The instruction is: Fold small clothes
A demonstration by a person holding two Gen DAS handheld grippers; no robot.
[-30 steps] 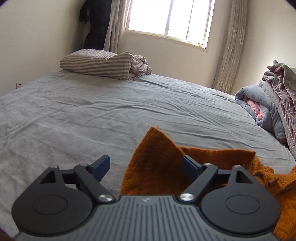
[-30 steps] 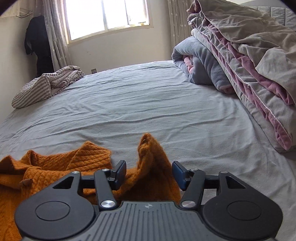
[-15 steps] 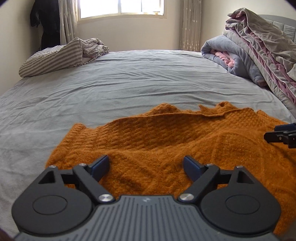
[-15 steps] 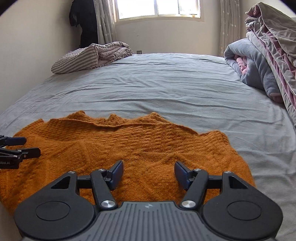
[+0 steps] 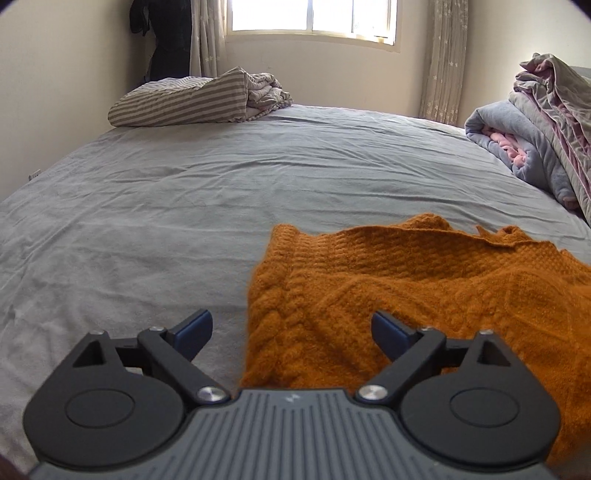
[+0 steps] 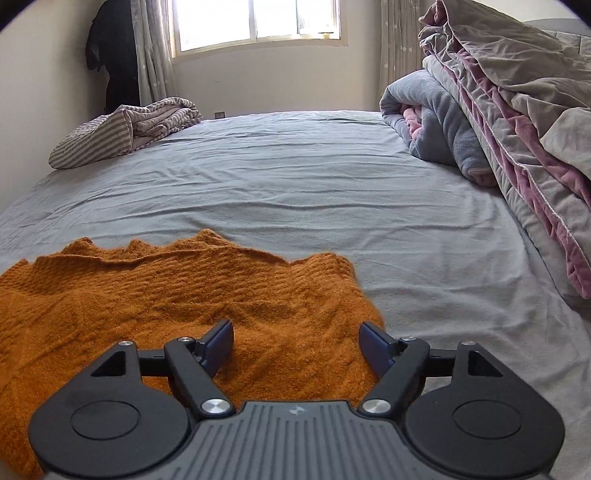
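- Left tool (image 5: 291, 330) is released, its blue pads spread wide; the jaws have just been opening further, and nothing is pinched between them.
- Between those spread fingers lies the left edge of the orange knit sweater (image 5: 424, 280): one pad is over bare sheet, the other over the knit, and neither presses on it.
- Right tool (image 6: 297, 345) is likewise released, jaws just opened wider, hovering low over the sweater's right end; the fabric (image 6: 177, 291) passes under the gap, but the pads do not clamp it.
- The sweater lies spread flat on the grey bed sheet (image 5: 166, 206), close to the near edge of the bed, stretched side to side, with its far hem wavy and slightly rumpled.
- In the right wrist view the sweater's right end stops just past the right pad; beyond it the sheet (image 6: 424, 266) is bare toward the right edge of the bed.
- At the far left corner of the bed sits a folded striped blanket (image 5: 192, 99).
- Along the right edge of the bed is a heap of bedding: a rolled grey-blue fleece with pink inside (image 6: 436, 122) and a grey and mauve quilt (image 6: 517, 103) piled against it.
- Behind the bed is a bright window (image 5: 314, 16) with pale curtains, and a dark garment (image 6: 110, 55) hangs in the far left corner of the room.
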